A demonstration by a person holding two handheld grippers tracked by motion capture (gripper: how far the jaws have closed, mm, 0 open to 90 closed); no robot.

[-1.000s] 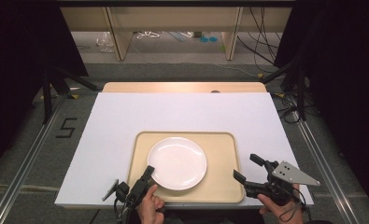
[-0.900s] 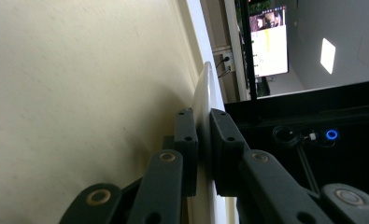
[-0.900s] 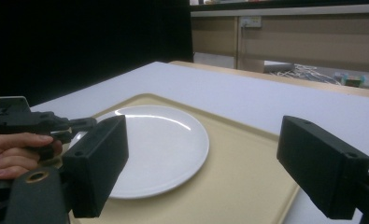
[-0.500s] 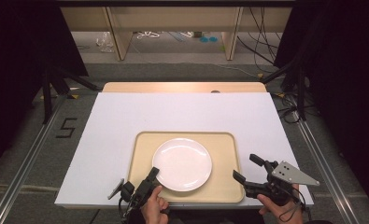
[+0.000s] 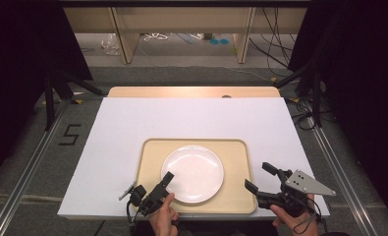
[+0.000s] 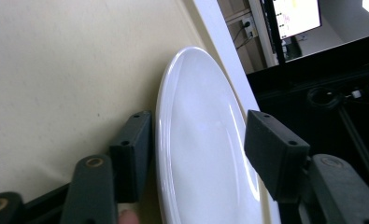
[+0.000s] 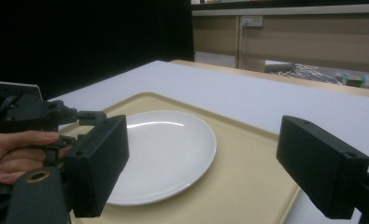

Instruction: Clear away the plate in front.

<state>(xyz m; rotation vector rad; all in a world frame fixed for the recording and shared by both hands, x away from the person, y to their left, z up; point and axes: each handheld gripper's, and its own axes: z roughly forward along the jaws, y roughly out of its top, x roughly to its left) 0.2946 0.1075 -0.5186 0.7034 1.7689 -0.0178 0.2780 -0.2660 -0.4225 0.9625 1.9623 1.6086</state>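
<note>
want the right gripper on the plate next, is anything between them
Nothing visible does: from the right gripper to the white plate there is just bare tray. The left gripper, whose fingers have just been opening, straddles the plate's opposite rim.

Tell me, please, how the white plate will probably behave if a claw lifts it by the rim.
The white plate looks rigid, so it should not bend. Its glossy glaze may slip between the pads. Held at one edge by the left claw, whose jaws have just opened around the rim, it may tilt toward the tray. It looks ceramic, so probably breakable.
</note>
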